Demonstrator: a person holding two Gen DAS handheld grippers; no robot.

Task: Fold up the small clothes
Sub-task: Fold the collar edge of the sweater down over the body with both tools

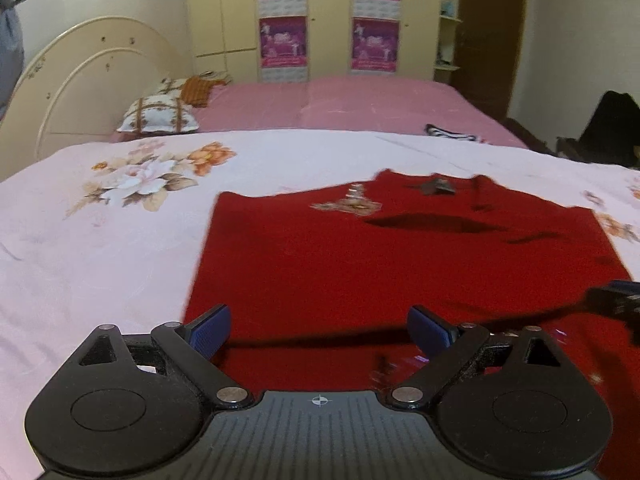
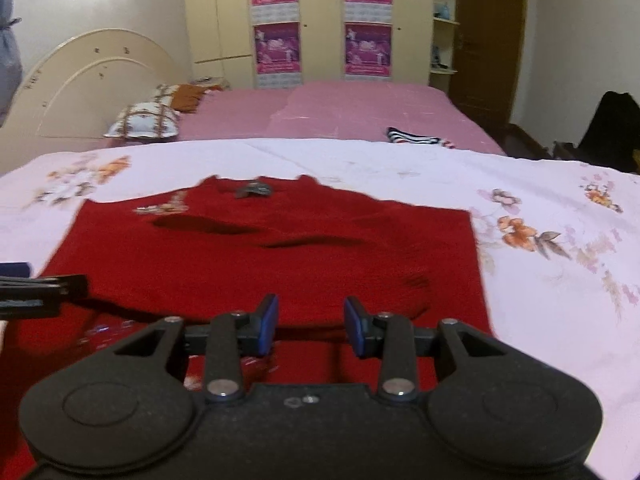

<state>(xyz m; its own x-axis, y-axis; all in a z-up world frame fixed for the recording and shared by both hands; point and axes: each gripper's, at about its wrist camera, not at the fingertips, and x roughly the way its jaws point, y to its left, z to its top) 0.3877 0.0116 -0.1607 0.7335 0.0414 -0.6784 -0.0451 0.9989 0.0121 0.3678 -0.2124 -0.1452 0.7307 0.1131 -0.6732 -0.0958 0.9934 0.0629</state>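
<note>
A red garment (image 1: 360, 264) with a small embroidered patch near its collar lies spread flat on the floral sheet (image 1: 120, 216); it also shows in the right wrist view (image 2: 260, 256). My left gripper (image 1: 318, 330) is open wide and empty, just above the garment's near edge, towards its left side. My right gripper (image 2: 311, 326) is open and empty over the near edge, towards the garment's right side. The right gripper's tip shows at the right of the left wrist view (image 1: 616, 300), and the left gripper's tip shows at the left of the right wrist view (image 2: 40, 290).
The pale floral sheet (image 2: 540, 280) covers the near bed. Behind it is a pink bed (image 1: 352, 104) with patterned pillows (image 1: 160, 114) and a striped cloth (image 2: 416, 138). A cream headboard (image 1: 92, 80) stands at left, a wardrobe (image 1: 328, 16) at the back.
</note>
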